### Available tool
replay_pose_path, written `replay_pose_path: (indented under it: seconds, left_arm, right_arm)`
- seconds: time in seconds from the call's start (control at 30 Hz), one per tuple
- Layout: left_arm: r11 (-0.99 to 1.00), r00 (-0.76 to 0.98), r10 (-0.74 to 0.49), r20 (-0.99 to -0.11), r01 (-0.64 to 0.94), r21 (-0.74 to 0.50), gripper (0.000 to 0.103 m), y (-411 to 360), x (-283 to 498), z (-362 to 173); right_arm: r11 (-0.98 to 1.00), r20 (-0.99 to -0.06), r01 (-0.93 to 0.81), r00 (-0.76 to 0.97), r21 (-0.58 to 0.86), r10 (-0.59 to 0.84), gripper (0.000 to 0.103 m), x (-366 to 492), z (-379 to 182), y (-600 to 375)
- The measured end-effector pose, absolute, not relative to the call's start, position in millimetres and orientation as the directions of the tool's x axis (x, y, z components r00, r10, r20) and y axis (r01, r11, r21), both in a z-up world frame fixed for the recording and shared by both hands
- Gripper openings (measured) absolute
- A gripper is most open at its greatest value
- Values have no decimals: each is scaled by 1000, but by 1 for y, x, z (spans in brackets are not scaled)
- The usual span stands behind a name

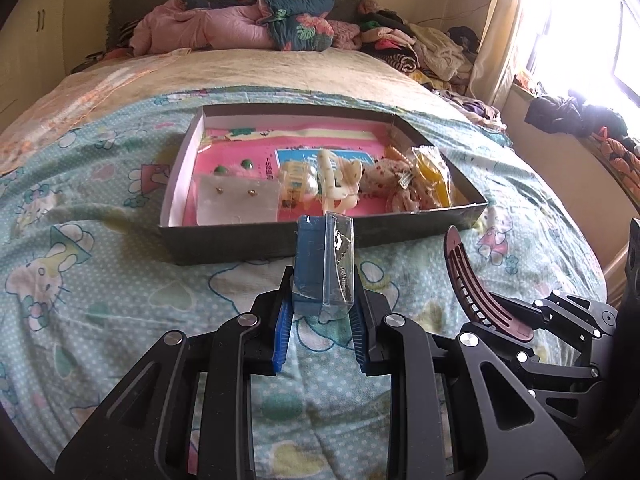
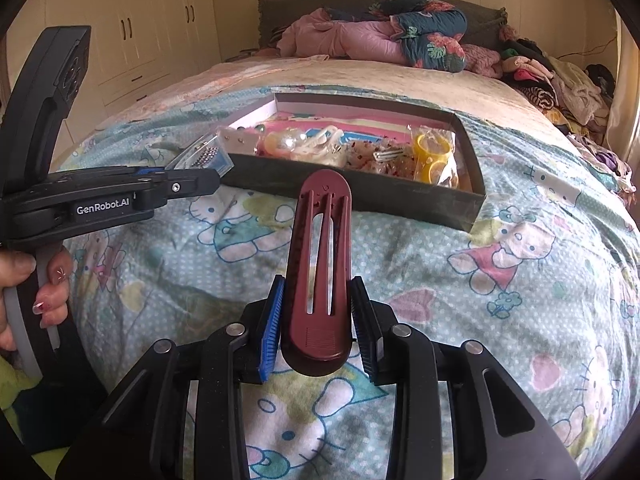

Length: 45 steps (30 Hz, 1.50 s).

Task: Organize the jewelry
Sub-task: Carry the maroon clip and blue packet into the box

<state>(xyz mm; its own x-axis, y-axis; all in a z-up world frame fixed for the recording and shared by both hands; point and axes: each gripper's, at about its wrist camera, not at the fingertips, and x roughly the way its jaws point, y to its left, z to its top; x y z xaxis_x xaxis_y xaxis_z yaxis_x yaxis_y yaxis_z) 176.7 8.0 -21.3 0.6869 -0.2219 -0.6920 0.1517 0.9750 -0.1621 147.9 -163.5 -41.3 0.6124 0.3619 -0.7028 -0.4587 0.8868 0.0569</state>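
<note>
My left gripper (image 1: 323, 294) is shut on a clear plastic packet (image 1: 325, 264) with a blue card inside, held upright just above the bed sheet and in front of the dark shallow box (image 1: 224, 248). My right gripper (image 2: 317, 294) is shut on a maroon slotted hair clip (image 2: 320, 248) that sticks forward toward the box (image 2: 380, 196). In the right wrist view the left gripper (image 2: 200, 182) reaches in from the left with the packet (image 2: 206, 156) near the box's near-left corner. The box holds an earring card (image 1: 236, 196), a cream hair claw (image 1: 336, 184) and bagged yellow rings (image 2: 434, 152).
Everything rests on a bed with a pale blue cartoon-cat sheet (image 2: 500, 280). Folded quilts (image 1: 248, 20) and heaped clothes (image 1: 432, 48) lie at the headboard end. Wardrobe doors (image 2: 132, 40) stand left, a bright window (image 1: 592, 40) right. A hand (image 2: 48, 288) grips the left gripper's handle.
</note>
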Motion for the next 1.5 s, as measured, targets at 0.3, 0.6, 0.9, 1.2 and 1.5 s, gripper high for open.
replay_pose_path:
  seconds: [0.3, 0.6, 0.9, 1.2, 1.5]
  left_arm:
    - [975, 713, -218, -666, 125, -185, 18, 20, 183, -8]
    - [974, 732, -212, -647, 106, -200, 18, 28, 199, 4]
    - [973, 745, -206, -635, 87, -214, 18, 37, 225, 11]
    - [976, 742, -191, -643, 71, -208, 18, 42, 255, 8]
    - [979, 721, -187, -667, 78, -191, 18, 34, 286, -4]
  right_arm:
    - [898, -671, -437, 651, 52, 355, 31, 164, -19, -169]
    - [911, -650, -410, 680, 46, 339, 31, 188, -6, -179]
    - [926, -640, -375, 701, 44, 315, 31, 217, -1, -186]
    - [938, -648, -344, 708, 31, 281, 31, 258, -1, -191]
    - [942, -669, -335, 693, 31, 269, 31, 302, -6, -185]
